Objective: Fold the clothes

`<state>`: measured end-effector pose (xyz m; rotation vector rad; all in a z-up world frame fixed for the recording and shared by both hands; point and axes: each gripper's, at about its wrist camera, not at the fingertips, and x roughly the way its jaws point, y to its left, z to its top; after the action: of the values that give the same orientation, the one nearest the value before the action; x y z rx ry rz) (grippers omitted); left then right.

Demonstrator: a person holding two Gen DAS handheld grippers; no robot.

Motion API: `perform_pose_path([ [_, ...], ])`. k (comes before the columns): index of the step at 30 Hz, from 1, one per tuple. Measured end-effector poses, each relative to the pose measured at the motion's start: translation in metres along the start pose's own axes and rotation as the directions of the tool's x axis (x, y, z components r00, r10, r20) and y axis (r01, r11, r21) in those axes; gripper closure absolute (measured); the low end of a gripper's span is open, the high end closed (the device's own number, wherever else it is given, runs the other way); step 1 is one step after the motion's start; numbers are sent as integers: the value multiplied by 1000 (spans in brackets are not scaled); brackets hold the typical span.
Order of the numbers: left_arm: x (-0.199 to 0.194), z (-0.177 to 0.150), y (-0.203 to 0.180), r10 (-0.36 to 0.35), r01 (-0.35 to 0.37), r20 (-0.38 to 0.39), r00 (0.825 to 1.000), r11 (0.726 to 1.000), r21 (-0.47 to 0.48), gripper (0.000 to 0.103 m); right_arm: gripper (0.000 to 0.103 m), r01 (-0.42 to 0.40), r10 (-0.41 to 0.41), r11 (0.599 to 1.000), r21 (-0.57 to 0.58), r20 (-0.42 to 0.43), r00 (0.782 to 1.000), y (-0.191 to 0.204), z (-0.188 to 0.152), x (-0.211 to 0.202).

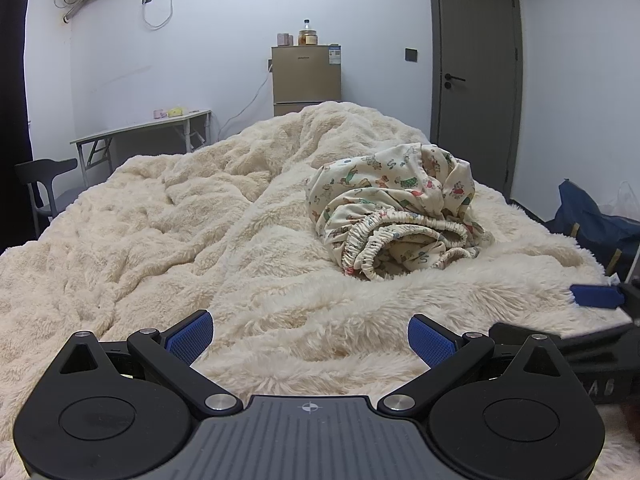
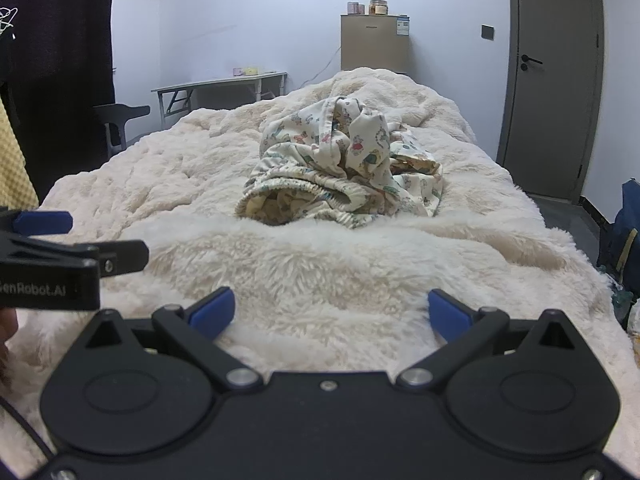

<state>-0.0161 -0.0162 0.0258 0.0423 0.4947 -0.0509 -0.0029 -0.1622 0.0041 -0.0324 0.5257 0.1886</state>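
A crumpled cream garment (image 1: pixel 394 210) with a cartoon print and elastic waistband lies bunched on the fluffy cream blanket (image 1: pixel 180 240). It also shows in the right wrist view (image 2: pixel 344 172), mid-bed. My left gripper (image 1: pixel 310 338) is open and empty, hovering over the blanket short of the garment and to its left. My right gripper (image 2: pixel 332 314) is open and empty, low over the blanket straight in front of the garment. Each gripper appears at the edge of the other's view: the right gripper (image 1: pixel 592 296) and the left gripper (image 2: pixel 44 222).
A small fridge (image 1: pixel 306 80) with jars on top stands beyond the bed's far end. A folding table (image 1: pixel 144 128) and dark chair (image 1: pixel 44 184) stand at the left. A grey door (image 1: pixel 476 72) and a blue bag (image 1: pixel 592 224) are at the right.
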Motion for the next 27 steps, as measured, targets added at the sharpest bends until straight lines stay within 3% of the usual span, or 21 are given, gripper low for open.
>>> perform_pose_path([
  [6, 4, 4, 4, 0, 0, -10, 1000, 1000, 7, 0, 0, -14, 20, 997, -71, 78, 997, -7, 27, 1],
  [9, 7, 9, 13, -2, 2, -5, 1000, 1000, -4, 0, 0, -43, 61, 988, -150, 114, 992, -14, 55, 11],
  [14, 11, 17, 35, -20, 22, 52, 998, 999, -46, 0, 0, -51, 59, 987, -150, 50, 997, -24, 91, 42],
  [16, 16, 16, 42, -56, 60, 68, 996, 996, -59, 0, 10, -110, 107, 985, -131, -24, 994, -29, 104, 63],
  [21, 27, 16, 40, -102, 104, 48, 994, 994, -28, 0, 36, -130, 119, 987, -97, -111, 987, -31, 104, 98],
  [24, 34, 19, 40, -125, 126, 13, 992, 992, -17, 0, 38, -140, 129, 988, -63, -155, 979, -36, 91, 116],
  [27, 43, 25, 43, -163, 163, 26, 986, 987, 2, 0, 41, -145, 131, 986, -77, -164, 978, -35, 82, 121],
])
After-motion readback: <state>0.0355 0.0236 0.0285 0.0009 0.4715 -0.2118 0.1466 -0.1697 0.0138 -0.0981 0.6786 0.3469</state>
